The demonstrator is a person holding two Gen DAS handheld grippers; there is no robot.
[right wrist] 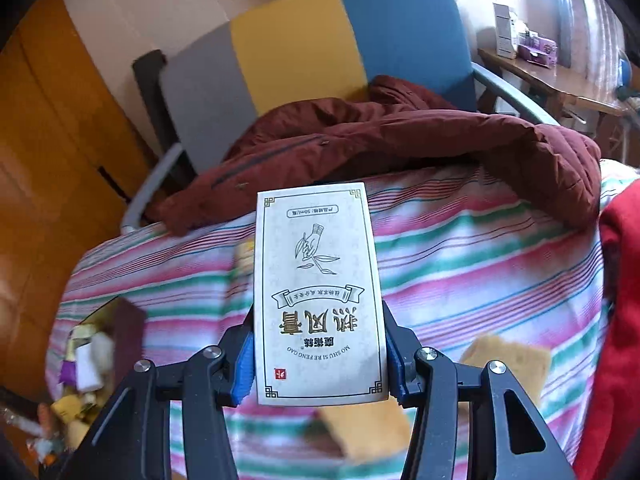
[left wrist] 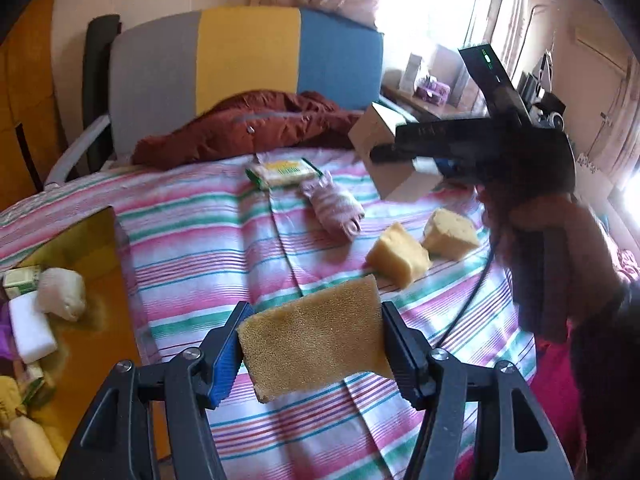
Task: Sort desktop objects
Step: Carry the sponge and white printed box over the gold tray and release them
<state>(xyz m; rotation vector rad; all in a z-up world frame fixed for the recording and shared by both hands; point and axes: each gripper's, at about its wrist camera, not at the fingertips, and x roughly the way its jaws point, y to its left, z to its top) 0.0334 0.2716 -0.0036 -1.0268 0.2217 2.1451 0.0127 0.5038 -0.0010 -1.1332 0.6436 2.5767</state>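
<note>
Two hand-held grippers, each loaded, over a bed under a striped sheet. Beyond both, a chair in grey, yellow and blue, with a maroon jacket draped across its seat. Left of the left hand-held gripper, a yellow bin holding small sorted items. Right hand-held gripper clamped on a white printed box, pads tight on its long sides, lifted clear of the sheet. Left hand-held gripper pinching a yellow sponge across its width, raised above the sheet. Ahead and right of it, two sponge chunks side by side; farther ahead, a rolled striped sock and a green-edged packet.
</note>
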